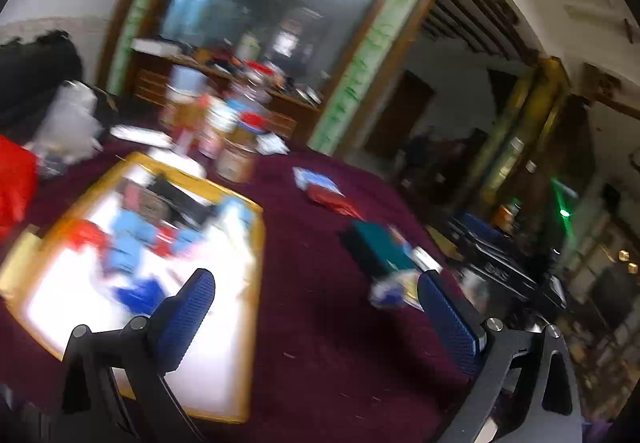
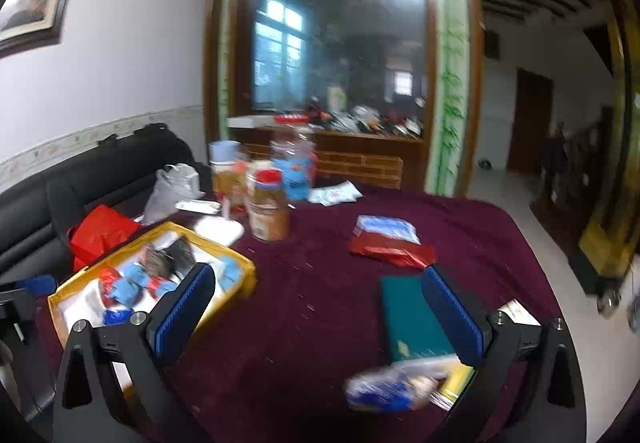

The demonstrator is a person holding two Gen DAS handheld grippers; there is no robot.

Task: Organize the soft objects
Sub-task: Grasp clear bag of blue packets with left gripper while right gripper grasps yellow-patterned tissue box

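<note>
— Are the tongs holding anything?
— No. The left tongs [image 1: 316, 317] and right tongs [image 2: 320, 315] are both wide open and empty.
— Where are the soft things?
— Most lie in the yellow box [image 2: 240, 263] on the desk [image 2: 312, 283]. A red packet [image 2: 392, 253] lies farther back.

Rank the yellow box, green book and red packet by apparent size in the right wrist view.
1. yellow box
2. green book, though it lies nearer the camera
3. red packet

blurred: packets in yellow tray [image 1: 256, 227] | blurred: blue-white packet [image 2: 384, 389] | cut off: sofa [image 2: 36, 203]
</note>
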